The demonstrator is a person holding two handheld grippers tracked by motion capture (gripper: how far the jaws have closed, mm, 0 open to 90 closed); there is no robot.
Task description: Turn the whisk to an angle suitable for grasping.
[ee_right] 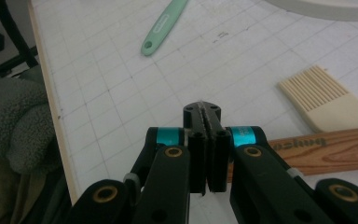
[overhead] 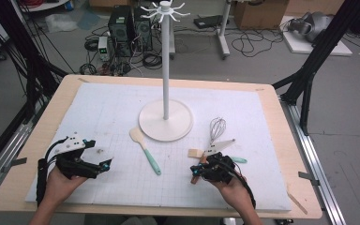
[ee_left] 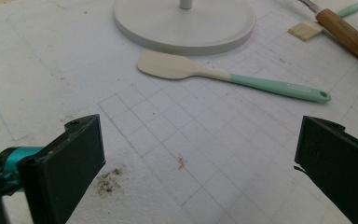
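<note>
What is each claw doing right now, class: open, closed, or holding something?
Left claw: open, nothing between its jaws.
Right claw: closed, jaws pressed together, holding nothing, above the whisk's wooden handle.

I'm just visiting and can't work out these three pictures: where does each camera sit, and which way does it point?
High view: fixed above the person's side, looking forward and down on the table; both forearms, left gripper and right gripper show.
Left gripper view: rides the left gripper, looking along its wide-apart jaws at the spatula and stand base.
Right gripper view: rides the right gripper, jaws shut, over the brush and a wooden handle.
Shared: both gripper views show the spatula's green handle, brush and wooden handle.
</note>
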